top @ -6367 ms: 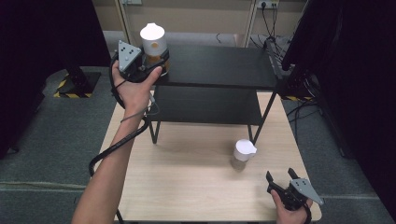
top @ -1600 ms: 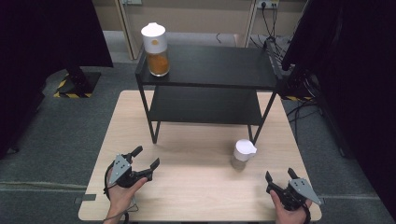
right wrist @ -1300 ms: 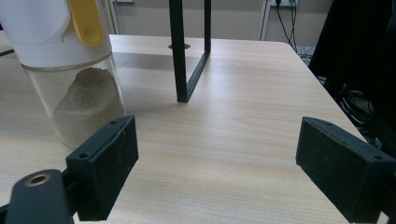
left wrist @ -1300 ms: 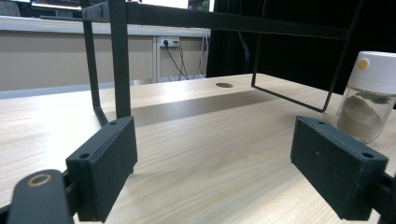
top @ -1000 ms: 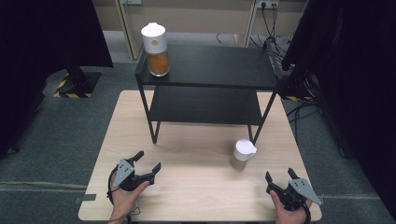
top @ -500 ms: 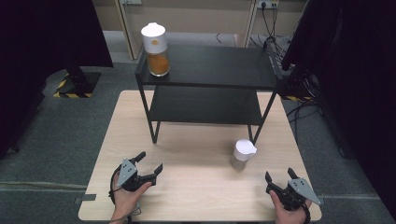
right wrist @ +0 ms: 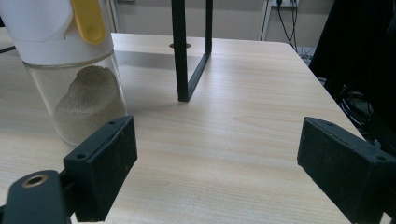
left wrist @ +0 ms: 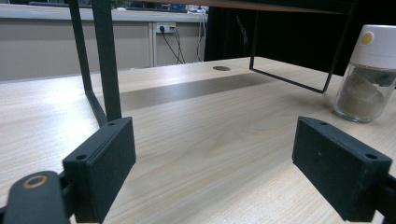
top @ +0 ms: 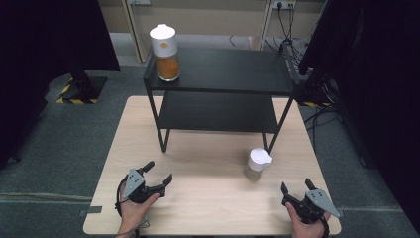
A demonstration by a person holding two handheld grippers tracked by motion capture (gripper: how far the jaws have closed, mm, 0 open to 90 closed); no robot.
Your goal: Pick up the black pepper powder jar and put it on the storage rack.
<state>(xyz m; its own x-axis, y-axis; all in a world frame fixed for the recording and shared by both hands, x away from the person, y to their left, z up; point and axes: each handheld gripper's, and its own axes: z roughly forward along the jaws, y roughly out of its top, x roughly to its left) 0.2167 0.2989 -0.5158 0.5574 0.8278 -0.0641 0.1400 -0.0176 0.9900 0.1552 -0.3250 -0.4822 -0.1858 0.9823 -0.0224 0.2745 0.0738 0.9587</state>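
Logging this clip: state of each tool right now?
Left tool: open, holding nothing, low over the table.
Right tool: open, holding nothing, just short of the white-lidded jar.

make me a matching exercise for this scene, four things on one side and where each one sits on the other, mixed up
Things:
1. jar of orange powder
2. jar of pale powder
3. left gripper
4. right gripper

Places:
A. near right corner of the table
B. top shelf of the black rack, left end
C. near left part of the table
D. on the table, by the rack's front right leg

Pairs: 1-B, 2-D, 3-C, 4-A
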